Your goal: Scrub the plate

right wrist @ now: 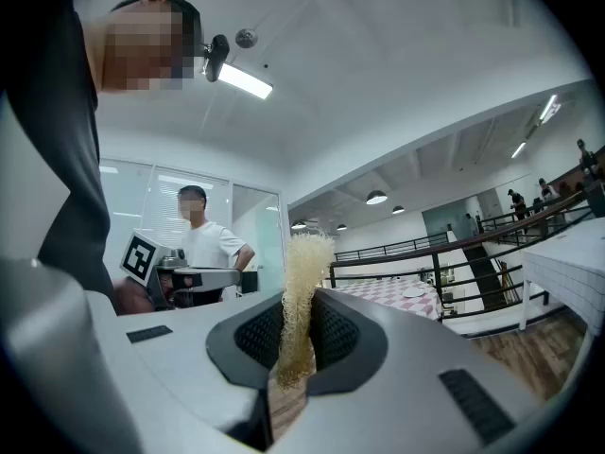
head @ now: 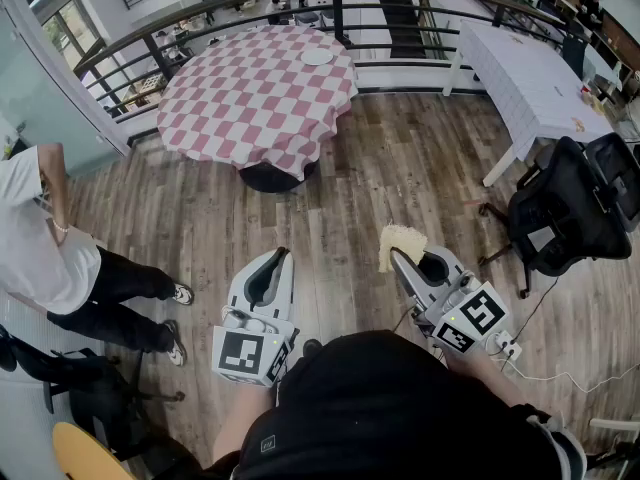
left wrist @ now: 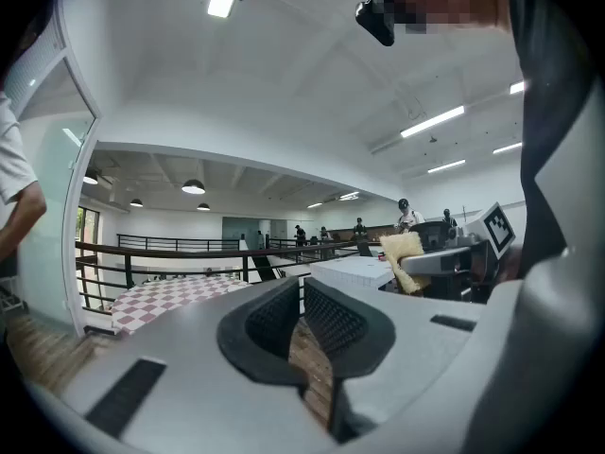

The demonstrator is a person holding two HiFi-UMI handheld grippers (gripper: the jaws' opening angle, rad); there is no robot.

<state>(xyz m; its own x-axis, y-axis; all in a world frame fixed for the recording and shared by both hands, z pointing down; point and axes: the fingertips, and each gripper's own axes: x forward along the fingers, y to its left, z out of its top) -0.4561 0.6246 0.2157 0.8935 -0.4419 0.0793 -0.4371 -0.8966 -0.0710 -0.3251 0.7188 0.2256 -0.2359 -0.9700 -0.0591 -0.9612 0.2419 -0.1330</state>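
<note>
In the head view the plate (head: 317,56) sits on the round checkered table (head: 250,98), toward that table's far edge by the railing. Both tools are well short of the table, over the wooden floor. The left hand-held gripper (head: 279,258) points toward the table, and so does the right hand-held gripper (head: 408,264), which carries a yellow scrub pad (head: 401,244). A bystander (head: 60,258) stands off the table's near left side. In the left gripper view the jaws are almost together with nothing between them, only floor showing through the slit, and the table lies ahead and to the left. In the right gripper view the jaws are clamped on the pad, which stands up out of them, and the plate on the table shows small beyond the right jaw. Scrubbing has not begun. The likely trouble lies at the table. The pad is gripped low with most of it free, so it may fold or pull out under pressure. The plate, unsteadied on cloth, could skate toward the table's edge unless the left jaws open to hold it.
</note>
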